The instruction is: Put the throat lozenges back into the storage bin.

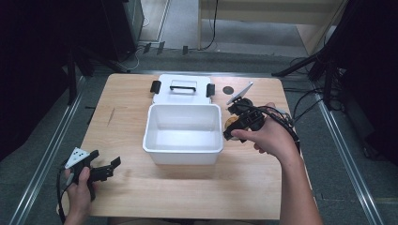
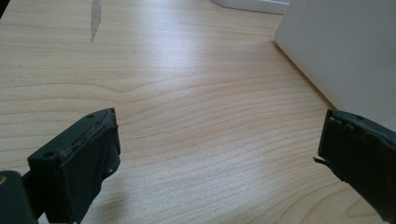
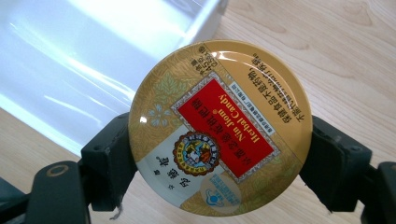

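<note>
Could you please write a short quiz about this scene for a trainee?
1. True or false: the right claw is shut on the round candy tin.
2. How do the left claw's jaws stand?
3. The lid lies: A) on the white bin, B) on the table behind it.

Key: 1 true; 2 open, nothing between them; 3 B.

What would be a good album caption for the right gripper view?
Round gold candy tin clamped between the right gripper's black jaws, beside the white box on the wooden table.
</note>
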`<state>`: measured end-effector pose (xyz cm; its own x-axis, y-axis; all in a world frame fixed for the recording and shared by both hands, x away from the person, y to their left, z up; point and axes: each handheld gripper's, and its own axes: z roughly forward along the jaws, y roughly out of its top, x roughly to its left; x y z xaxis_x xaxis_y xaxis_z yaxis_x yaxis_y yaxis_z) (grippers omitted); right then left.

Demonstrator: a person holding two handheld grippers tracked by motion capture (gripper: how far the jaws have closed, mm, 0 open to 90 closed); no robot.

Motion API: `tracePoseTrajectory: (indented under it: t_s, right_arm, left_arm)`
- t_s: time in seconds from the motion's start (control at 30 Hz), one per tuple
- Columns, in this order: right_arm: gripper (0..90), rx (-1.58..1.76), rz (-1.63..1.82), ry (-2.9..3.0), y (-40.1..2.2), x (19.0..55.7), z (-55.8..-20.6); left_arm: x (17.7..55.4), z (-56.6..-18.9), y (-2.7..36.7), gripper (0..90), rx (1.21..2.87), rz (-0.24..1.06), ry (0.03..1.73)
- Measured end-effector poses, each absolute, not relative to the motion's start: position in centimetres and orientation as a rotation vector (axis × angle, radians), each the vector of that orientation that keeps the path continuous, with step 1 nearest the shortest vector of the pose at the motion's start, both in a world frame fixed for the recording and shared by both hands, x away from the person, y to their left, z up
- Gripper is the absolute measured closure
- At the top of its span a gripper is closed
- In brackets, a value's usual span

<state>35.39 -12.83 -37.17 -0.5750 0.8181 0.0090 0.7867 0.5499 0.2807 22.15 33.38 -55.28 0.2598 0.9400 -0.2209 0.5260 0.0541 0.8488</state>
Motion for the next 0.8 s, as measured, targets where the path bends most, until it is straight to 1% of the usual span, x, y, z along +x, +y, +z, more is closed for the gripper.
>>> tracePoseTrajectory:
  t_s: [0.23,0.8]
  right_arm:
    - [20.3,1.368,0.406,2.672,-11.3,35.5,-36.8]
    - [20.3,1.274,0.386,2.735,-7.9,35.5,-37.8]
  left_arm:
    - [22.2,-55.3,33.4,0.0,1.602,0.559,1.39]
    - [22.2,-55.3,33.4,0.0,1.602,0.558,1.389]
